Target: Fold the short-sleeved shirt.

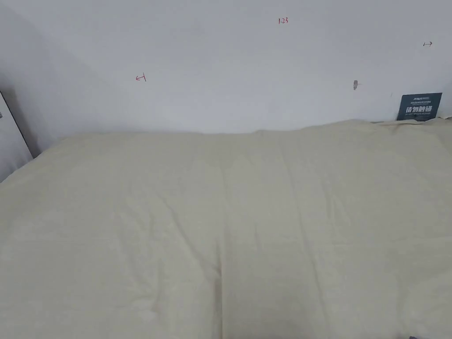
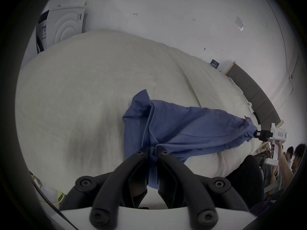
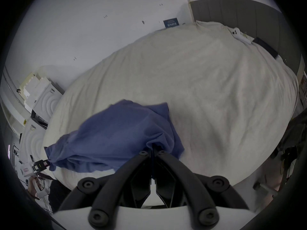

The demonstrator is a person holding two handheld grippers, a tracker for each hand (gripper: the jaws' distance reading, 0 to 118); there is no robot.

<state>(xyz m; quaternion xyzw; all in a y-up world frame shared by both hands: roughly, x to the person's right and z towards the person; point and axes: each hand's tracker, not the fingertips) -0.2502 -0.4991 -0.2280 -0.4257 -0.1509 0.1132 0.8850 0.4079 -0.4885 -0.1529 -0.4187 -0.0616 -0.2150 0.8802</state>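
White wall [image 1: 220,66] rises behind the bed [image 1: 220,229] in the head view, its cream cover lightly creased; from the left gripper view, the left hand-held gripper [image 2: 152,153] is clenched on a bunch of the blue shirt [image 2: 182,125], which stretches across the bed's near edge to the right hand-held gripper [image 2: 256,133]; from the right gripper view, that gripper's jaws pinch the shirt's fabric, a washing machine [image 3: 44,100] beyond.
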